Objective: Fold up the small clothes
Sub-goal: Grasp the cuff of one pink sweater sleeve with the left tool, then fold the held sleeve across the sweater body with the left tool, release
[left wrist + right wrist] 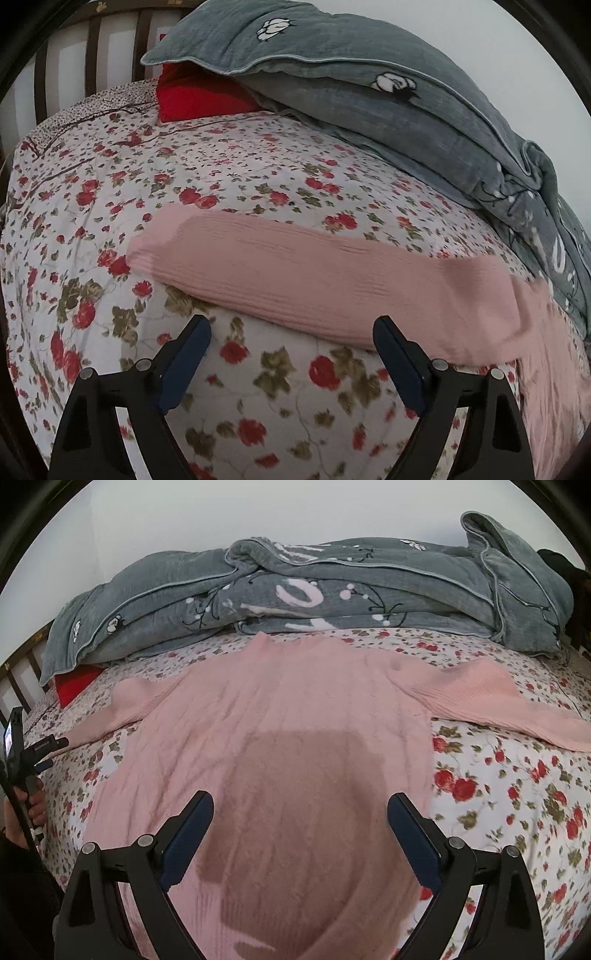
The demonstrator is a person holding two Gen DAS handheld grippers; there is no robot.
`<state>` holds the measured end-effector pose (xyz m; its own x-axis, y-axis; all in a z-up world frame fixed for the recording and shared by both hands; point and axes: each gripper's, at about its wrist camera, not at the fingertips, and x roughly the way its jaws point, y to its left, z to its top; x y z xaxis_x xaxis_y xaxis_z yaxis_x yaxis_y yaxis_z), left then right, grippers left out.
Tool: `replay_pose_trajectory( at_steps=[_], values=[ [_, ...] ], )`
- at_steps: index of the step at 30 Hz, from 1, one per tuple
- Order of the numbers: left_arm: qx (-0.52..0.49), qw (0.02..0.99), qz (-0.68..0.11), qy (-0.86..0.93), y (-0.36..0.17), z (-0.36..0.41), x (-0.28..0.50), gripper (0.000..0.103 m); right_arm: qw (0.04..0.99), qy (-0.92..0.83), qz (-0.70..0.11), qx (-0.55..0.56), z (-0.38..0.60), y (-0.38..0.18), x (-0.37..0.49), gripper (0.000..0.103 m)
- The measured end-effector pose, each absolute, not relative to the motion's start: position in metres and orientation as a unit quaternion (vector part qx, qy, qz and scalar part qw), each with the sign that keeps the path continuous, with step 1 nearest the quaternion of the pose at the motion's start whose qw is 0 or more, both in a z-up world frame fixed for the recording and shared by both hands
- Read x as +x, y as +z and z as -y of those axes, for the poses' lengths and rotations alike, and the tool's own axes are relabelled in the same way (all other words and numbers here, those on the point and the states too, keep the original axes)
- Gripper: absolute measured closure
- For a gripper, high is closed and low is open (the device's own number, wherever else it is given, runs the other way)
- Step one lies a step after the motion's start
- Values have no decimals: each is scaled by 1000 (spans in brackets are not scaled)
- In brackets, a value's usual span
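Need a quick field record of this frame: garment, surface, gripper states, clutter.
garment: pink sweater, spread flat, both sleeves out to the sides
surface: floral bedsheet
left gripper: open, empty, near the sweater's sleeve, not touching
right gripper: open, empty, over the sweater's body
clutter: grey quilt bunched along the far edge; red item partly under it
fold progress: none visible

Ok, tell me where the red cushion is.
The red cushion sits at the far end of the floral bedsheet, tucked under the grey quilt, upper left in the left wrist view.
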<state>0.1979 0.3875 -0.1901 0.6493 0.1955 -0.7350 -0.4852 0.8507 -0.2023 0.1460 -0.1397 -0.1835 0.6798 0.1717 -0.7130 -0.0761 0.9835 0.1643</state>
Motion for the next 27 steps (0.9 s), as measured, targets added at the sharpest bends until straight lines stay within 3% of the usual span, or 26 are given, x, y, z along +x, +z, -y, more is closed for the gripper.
replay_pose_trajectory(
  at_steps=[6, 14, 18, 21, 23, 25, 27],
  values=[
    [-198, 886, -367, 204, -190, -400, 203, 20, 916, 69, -392, 53, 132, -180, 154, 8],
    [-303, 871, -332, 198, -197, -449, 177, 27, 915, 67, -394, 53, 130, -177, 164, 8],
    [-302, 869, -333, 208, -197, -458, 185, 29, 915, 68, -393, 57, 132, -175, 168, 8],
    [-300, 865, -328, 232, -195, -461, 194, 36, 915, 71, -392, 62, 134, -174, 169, 8],
    [-300, 865, -324, 241, -192, -465, 197, 70, 916, 69, -390, 60, 136, -173, 169, 8],
    [-316, 857, -331, 236, -193, -472, 201, 95, 917, 67, -389, 58, 139, -173, 170, 8],
    [-333, 851, -330, 237, -191, -476, 203, 95, 918, 63, -388, 58, 145, -174, 170, 8]
  ],
)
